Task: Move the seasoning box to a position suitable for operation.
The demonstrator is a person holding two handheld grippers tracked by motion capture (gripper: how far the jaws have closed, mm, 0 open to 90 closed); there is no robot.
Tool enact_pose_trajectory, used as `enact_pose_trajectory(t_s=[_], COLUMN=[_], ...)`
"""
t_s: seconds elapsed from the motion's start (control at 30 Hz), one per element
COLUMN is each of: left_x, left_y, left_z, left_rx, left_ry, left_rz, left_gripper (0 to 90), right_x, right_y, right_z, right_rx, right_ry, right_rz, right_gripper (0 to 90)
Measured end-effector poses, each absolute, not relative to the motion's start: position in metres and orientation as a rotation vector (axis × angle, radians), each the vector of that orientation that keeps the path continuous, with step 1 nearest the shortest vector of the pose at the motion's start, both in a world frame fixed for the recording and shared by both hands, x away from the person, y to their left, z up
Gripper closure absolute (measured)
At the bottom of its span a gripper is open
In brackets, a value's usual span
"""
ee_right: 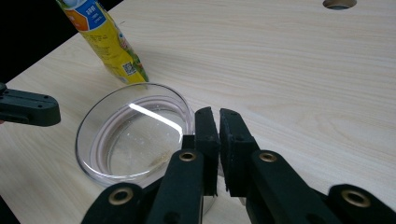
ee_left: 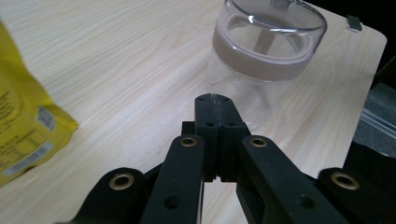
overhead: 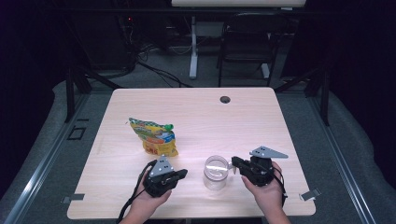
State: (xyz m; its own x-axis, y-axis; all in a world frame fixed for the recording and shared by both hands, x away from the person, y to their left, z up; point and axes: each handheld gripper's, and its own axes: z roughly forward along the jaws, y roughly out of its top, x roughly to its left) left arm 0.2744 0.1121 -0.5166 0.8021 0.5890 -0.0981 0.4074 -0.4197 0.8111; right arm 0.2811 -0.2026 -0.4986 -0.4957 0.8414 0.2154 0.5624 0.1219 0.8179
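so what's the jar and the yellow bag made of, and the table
The jar looks like clear glass or hard plastic: see-through and glossy, with a bright glare streak on its lid; I can't tell which. The yellow bag seems to be thin printed plastic film, shiny and crinkled. The table looks like pale wood-grain laminate or wood, matt, with fine grain lines.

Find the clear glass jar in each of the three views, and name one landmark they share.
High view: the jar stands low and centre, between the two grippers.
Left gripper view: top, right of centre, beyond the closed jaws.
Right gripper view: lower left, just left of the jaws.
Shared landmark: the yellow snack bag.
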Motion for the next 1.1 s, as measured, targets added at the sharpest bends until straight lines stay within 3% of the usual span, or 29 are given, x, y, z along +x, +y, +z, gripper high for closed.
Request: enact_pose_trajectory(t_s=[1.1], left_x=[0.280], left_y=[0.068], left_z=[-0.524], left_rx=[2.115], left_ry=[0.680], left_rz=[0.184], left_gripper=[90.0], right_x=[0.280], right_y=[-0.203], right_z=[-0.499], right_rx=[1.360], right_ry=[2.108], right_rz=[1.314], right_gripper=[86.2])
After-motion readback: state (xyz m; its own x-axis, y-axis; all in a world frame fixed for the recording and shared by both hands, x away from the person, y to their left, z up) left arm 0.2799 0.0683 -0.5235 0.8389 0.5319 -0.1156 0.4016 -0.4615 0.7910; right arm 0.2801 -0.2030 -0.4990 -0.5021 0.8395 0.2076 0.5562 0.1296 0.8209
